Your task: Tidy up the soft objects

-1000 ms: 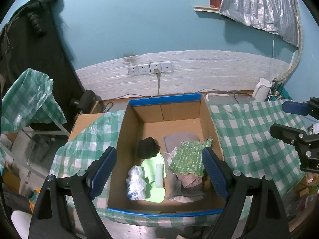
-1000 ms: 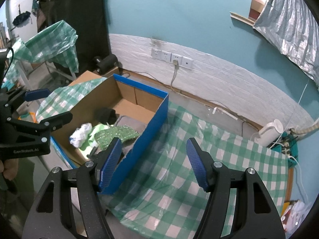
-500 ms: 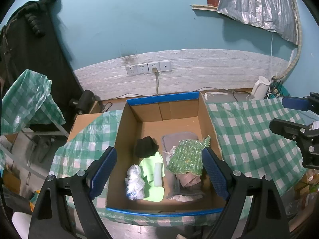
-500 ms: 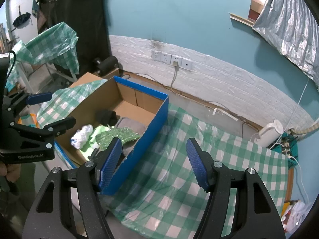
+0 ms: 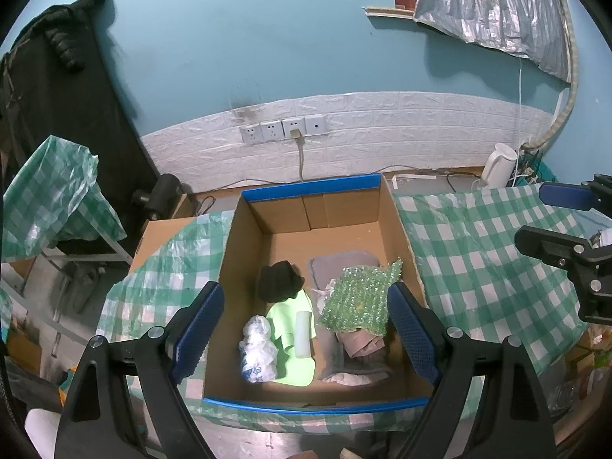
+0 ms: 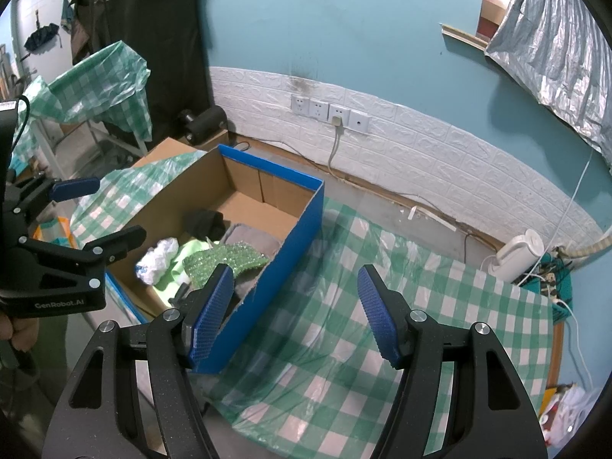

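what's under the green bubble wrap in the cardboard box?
The green bubble wrap sheet lies over a bunched pinkish-brown cloth and a flat grey fabric piece. Anything beneath its middle is covered.

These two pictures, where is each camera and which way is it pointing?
Left wrist: sits on the left gripper, looks down into the box of soft things; its own open fingers show, and the right gripper at the edge.
Right wrist: sits on the right gripper, looks down at the checked cloth beside the box; its own open fingers show, and the left gripper with a hand.
Shared: box, wall sockets, kettle.
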`<state>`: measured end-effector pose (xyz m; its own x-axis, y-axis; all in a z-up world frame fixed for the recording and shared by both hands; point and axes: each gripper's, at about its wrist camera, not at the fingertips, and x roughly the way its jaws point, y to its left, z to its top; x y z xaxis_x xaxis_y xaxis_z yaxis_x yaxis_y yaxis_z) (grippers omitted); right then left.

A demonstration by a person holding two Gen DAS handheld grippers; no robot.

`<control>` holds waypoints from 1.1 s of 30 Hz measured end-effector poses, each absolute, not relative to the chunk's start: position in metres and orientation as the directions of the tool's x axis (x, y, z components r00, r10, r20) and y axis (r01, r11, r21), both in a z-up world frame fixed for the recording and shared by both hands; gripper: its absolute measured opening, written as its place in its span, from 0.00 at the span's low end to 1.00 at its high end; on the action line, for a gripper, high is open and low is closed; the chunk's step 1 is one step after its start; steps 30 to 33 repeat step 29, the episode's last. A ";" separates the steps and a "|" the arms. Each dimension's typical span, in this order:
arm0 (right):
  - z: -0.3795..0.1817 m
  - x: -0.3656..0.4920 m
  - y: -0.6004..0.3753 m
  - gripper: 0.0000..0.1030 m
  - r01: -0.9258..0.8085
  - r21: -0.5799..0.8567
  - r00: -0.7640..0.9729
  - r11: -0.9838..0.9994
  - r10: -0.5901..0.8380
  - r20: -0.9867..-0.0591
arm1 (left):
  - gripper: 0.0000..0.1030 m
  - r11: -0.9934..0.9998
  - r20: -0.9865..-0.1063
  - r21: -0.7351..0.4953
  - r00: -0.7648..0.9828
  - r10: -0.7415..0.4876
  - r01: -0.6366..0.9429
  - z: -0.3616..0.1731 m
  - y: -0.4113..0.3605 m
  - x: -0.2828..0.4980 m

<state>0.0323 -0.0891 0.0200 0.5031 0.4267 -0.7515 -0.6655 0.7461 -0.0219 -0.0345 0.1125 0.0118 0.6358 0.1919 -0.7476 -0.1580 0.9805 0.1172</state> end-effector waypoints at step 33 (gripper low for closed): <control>0.021 0.033 -0.092 0.65 -0.665 -0.021 0.503 0.746 0.427 -0.751 | 0.85 0.981 -0.735 0.129 0.650 0.193 -0.145 0.015 0.109 -0.037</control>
